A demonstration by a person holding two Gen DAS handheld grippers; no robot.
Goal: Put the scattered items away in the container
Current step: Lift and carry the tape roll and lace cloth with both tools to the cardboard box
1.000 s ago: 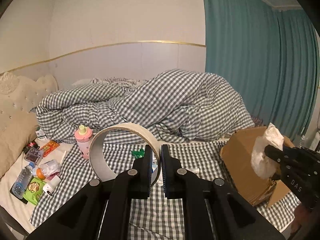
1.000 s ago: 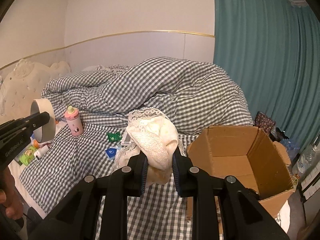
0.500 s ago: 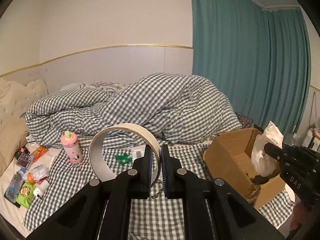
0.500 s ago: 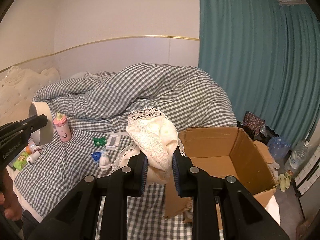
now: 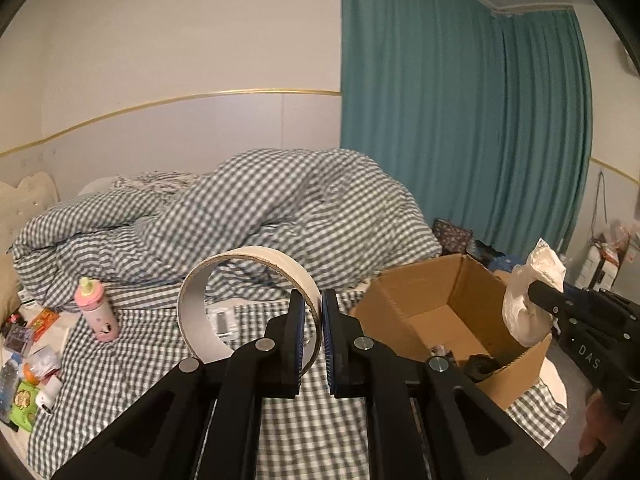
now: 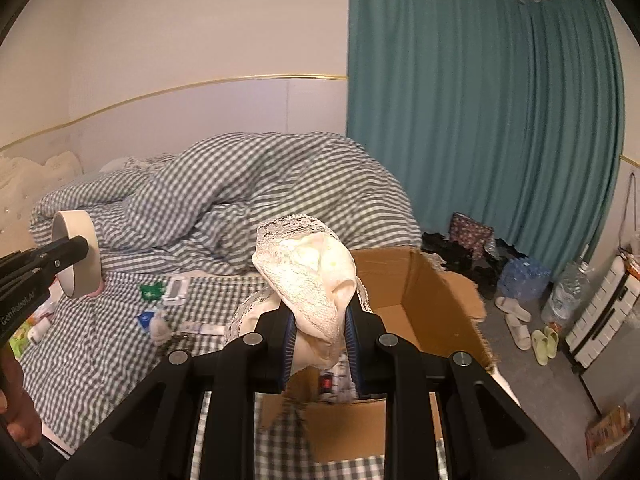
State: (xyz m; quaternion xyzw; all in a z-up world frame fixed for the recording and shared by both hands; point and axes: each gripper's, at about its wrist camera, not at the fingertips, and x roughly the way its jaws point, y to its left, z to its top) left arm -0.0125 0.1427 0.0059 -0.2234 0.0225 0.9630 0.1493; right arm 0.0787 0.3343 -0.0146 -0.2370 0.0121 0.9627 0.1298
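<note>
Two items are gripped: left gripper (image 5: 311,330) jaws clamp the tape roll (image 5: 248,308), right gripper (image 6: 320,330) jaws clamp the lace cloth (image 6: 316,276) (over the box (image 6: 436,300)); the pink bottle (image 5: 98,310) and other clutter at 9 o'clock remain on the bed.

The left tongs (image 5: 311,326) clamp the wall of a wide tape roll (image 5: 224,300) at centre. At 3 o'clock the right tongs (image 5: 538,294) pinch a cream cloth (image 5: 528,300) above the open cardboard box (image 5: 404,316) on the bed (image 5: 132,360). A pink bottle (image 5: 98,308) stands upright at 9 o'clock.
</note>
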